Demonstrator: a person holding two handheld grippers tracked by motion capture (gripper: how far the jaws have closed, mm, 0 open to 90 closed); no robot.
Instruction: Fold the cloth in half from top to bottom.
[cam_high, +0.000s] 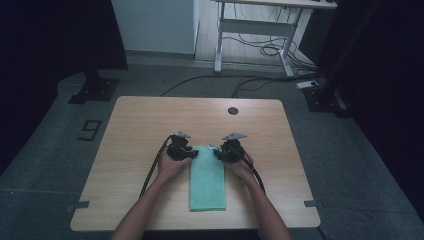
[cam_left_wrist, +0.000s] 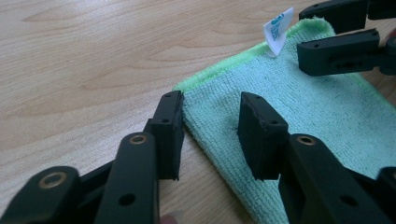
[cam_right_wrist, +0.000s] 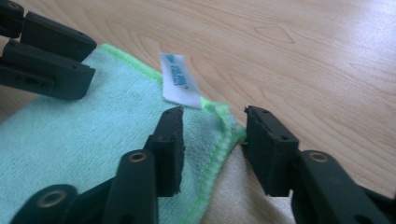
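Green cloth lies flat, and you straddle its far corners with both grippers, left and right, jaws apart, unclamped, ready to pinch and fold.

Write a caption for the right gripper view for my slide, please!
The right hand-held gripper straddles a far corner of the folded green cloth, beside its white tag, on the wooden table.
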